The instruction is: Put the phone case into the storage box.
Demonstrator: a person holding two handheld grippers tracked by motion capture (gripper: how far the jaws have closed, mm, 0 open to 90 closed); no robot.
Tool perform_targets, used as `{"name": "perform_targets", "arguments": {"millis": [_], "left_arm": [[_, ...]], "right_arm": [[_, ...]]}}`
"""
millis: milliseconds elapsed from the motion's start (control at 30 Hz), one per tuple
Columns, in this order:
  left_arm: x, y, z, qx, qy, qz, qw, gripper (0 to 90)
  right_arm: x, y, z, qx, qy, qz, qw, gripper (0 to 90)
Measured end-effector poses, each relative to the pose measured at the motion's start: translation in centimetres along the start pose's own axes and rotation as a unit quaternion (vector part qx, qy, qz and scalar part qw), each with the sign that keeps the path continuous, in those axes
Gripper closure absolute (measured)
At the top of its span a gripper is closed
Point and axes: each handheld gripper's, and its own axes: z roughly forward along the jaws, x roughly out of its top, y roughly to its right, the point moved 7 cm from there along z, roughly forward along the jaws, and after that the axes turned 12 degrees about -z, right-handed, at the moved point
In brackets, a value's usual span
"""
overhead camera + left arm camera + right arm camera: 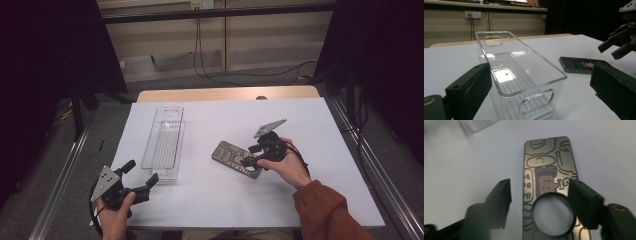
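A phone (231, 156) in a dark case with cartoon drawings lies flat on the white table, right of centre. Its back (549, 167) carries a black ring holder (554, 215). My right gripper (251, 155) hovers open over the phone's near end, one jaw on each side (542, 195), not touching it. A long clear plastic bin (163, 142) stands empty left of centre. My left gripper (140, 173) is open just short of the bin's near end (536, 100), with nothing between its jaws (541, 87). The phone (581, 65) and right gripper (617, 46) show beyond.
The white sheet (210, 200) covers most of a wooden table (225, 93). Metal rails (65, 175) run along both sides. Cables (210, 75) lie on the floor behind. A corner of the bin (479, 125) shows at the top of the right gripper view.
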Motion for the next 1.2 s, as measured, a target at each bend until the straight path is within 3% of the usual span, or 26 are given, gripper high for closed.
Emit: {"name": "perform_targets", "arguments": {"millis": [133, 200, 267, 400, 600, 833, 1067, 1200], "left_arm": [[0.0, 0.0, 0.0, 0.003, -0.001, 0.000, 1.0000, 3.9], [0.0, 0.1, 0.0, -0.001, -0.001, 0.000, 1.0000, 3.9], [0.0, 0.2, 0.0, -0.004, 0.000, 0.000, 1.0000, 3.9], [0.0, 0.1, 0.0, -0.003, 0.000, 0.001, 1.0000, 3.9], [0.0, 0.2, 0.1, -0.005, -0.001, 0.002, 1.0000, 3.9], [-0.1, 0.2, 0.1, -0.004, -0.002, -0.003, 1.0000, 3.8], [-0.1, 0.2, 0.1, -0.003, -0.005, -0.003, 1.0000, 3.8], [-0.1, 0.2, 0.1, -0.006, -0.007, 0.002, 1.0000, 3.8]], "right_arm": [[0.1, -0.3, 0.0, 0.013, -0.012, -0.010, 0.9998, 53.0], [0.0, -0.7, 0.3, 0.030, -0.014, -0.026, 0.9991, 64.1], [-0.4, -1.2, 0.8, 0.033, -0.037, -0.036, 0.9981, 70.2], [0.0, -1.9, 0.9, 0.051, -0.034, -0.050, 0.9968, 89.5], [-0.8, -2.6, 1.7, 0.056, -0.074, -0.058, 0.9940, 90.0], [-1.3, -3.4, 2.5, 0.065, -0.101, -0.081, 0.9894, 90.0], [-2.2, -3.4, 3.0, 0.072, -0.125, -0.075, 0.9866, 90.0], [-2.5, -2.9, 3.0, 0.072, -0.120, -0.067, 0.9879, 90.0]]}}
